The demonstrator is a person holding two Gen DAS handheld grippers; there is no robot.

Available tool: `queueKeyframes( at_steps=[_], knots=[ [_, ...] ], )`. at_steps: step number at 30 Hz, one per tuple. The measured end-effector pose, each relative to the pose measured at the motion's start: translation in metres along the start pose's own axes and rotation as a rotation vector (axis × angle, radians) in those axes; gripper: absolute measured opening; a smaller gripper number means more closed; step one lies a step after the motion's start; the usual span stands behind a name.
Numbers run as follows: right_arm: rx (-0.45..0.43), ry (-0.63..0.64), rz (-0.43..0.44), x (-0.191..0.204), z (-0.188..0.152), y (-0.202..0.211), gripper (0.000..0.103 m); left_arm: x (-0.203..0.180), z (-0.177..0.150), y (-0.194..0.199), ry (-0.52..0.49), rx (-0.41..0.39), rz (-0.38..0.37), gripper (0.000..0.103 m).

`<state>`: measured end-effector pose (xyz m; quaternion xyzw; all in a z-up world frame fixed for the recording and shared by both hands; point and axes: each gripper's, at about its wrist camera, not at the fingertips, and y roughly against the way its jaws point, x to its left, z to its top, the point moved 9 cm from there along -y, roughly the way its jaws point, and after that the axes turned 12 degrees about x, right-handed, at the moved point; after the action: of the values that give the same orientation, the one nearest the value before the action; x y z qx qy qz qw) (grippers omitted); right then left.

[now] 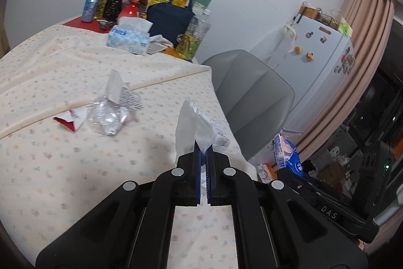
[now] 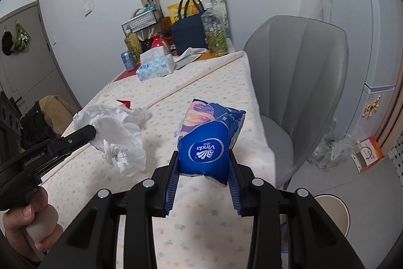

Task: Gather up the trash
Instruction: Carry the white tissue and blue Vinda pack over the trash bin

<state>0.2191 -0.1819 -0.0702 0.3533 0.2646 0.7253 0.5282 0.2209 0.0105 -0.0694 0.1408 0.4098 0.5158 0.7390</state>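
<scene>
Your left gripper [image 1: 203, 155] clenches a crumpled white wrapper [image 1: 194, 127]; right gripper [image 2: 204, 168] grasps the blue tissue pack [image 2: 206, 140]; foil trash [image 1: 105, 117] at ten o'clock

My left gripper [image 1: 203, 155] points forward and somewhat downward, its jaws pressed together on a crumpled white wrapper [image 1: 195, 127] that stands up from between the blue pads [image 1: 199, 168]. In the right wrist view the same left gripper [image 2: 85, 131] enters from the left edge, and my left hand [image 2: 27, 223] is wrapped around its pale handle, thumb on top (only the fist and part of the wrist show). My right gripper [image 2: 204, 168] also tilts downward, its jaws part way apart and clamped on both sides of a blue tissue pack [image 2: 209, 138]. The pack stands upright between the ribbed blue fingers [image 2: 171, 187]. My right hand is out of view.
</scene>
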Motion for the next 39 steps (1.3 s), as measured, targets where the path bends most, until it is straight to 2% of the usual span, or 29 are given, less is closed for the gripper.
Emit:
queueKeyframes(
  at_steps=[20,39],
  knots=[
    [-0.039,-0.148,-0.116,-0.12,-0.01,0.041,0.036,-0.11,-0.013,-0.065,-0.139,0.086,-0.092,0.004],
    [0.002,-0.278,-0.177,-0.217,-0.043,0.037,0.036,-0.187,-0.054,-0.15,-0.231,0.239,-0.144,0.004]
  ],
)
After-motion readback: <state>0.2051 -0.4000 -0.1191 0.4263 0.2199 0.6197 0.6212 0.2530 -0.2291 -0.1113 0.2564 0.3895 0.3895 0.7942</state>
